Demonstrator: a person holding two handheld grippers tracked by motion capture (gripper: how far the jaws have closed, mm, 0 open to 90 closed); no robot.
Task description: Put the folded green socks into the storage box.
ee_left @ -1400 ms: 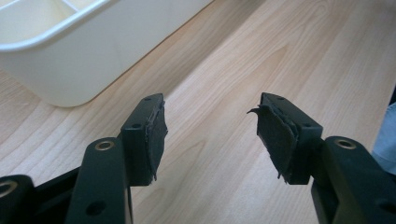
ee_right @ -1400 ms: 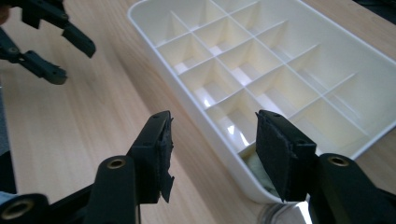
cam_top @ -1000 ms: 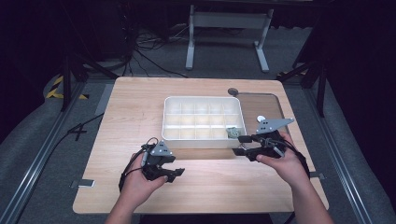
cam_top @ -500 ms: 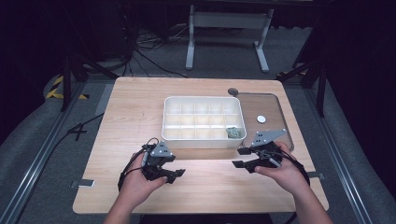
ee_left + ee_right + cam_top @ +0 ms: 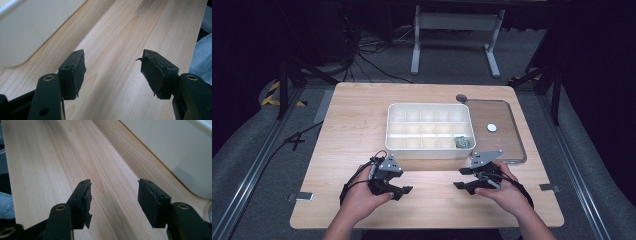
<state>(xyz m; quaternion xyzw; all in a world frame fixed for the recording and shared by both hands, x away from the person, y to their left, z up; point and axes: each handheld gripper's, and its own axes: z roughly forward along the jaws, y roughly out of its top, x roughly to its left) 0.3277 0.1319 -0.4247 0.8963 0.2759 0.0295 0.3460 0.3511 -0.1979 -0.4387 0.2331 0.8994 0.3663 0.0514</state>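
A: What's the biggest thing in front of the person?

B: The wooden table [image 5: 362,125]. On it, toward the far middle, sits the white compartment box [image 5: 397,125], open at the top and split into small cells. Just right of it lies a clear lid [image 5: 507,140], flat on the wood, with a small white disc [image 5: 492,127] on it.

A: Anything in the box?

B: One small greenish piece [image 5: 461,142] in the near right corner cell. I can't tell what it is.

A: And the hands?

B: Both rest low on the table's near side, in front of the box. The left gripper [image 5: 404,190] points toward the right one; its jaws have just been opening and stand spread, with bare wood between them. In the left gripper view, the box's rounded corner sits beyond them to the upper left.

A: The right one?

B: The right gripper [image 5: 460,178] faces the left, near the box's front right corner, jaws spread too, pinching nothing, with wood grain between the pads
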